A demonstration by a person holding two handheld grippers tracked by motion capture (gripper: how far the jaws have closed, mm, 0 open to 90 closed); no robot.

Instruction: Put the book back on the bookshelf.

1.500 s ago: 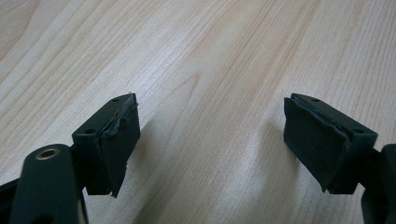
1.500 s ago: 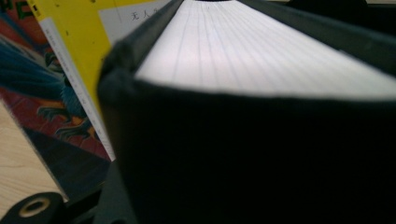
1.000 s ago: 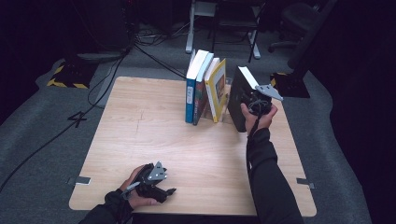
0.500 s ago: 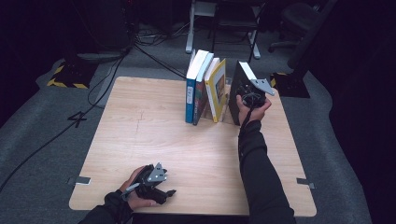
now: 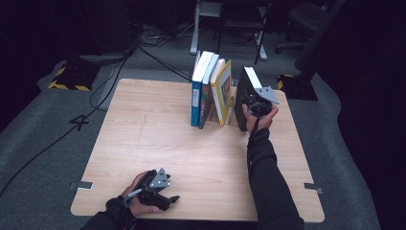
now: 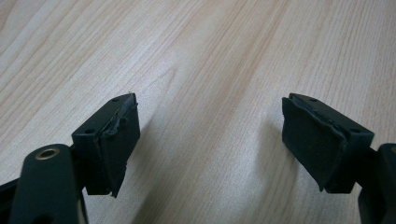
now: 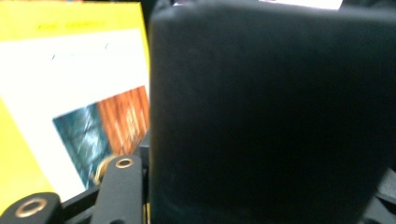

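High view: the black book (image 5: pixel 245 98) stands upright at the far right of the table (image 5: pixel 158 143), long axis vertical, its top tipped slightly left toward the row and its spine facing the person. It stands just beside the yellow book (image 5: pixel 223 91), a small gap between them at the base. The right gripper (image 5: pixel 254 106) is on its near spine edge, the hand wrapped behind it. The left gripper (image 5: pixel 165 197) lies low near the front edge, well apart from the books, pointing right.

Left gripper view: jaws spread wide over bare wood, nothing between the pads (image 6: pixel 119 149).

Right gripper view: the black book's spine (image 7: pixel 271 116) runs from top to bottom between the jaws, which have just been easing apart; whether the pads press on it I cannot tell. The yellow book's cover (image 7: pixel 70 93) stands to the left.
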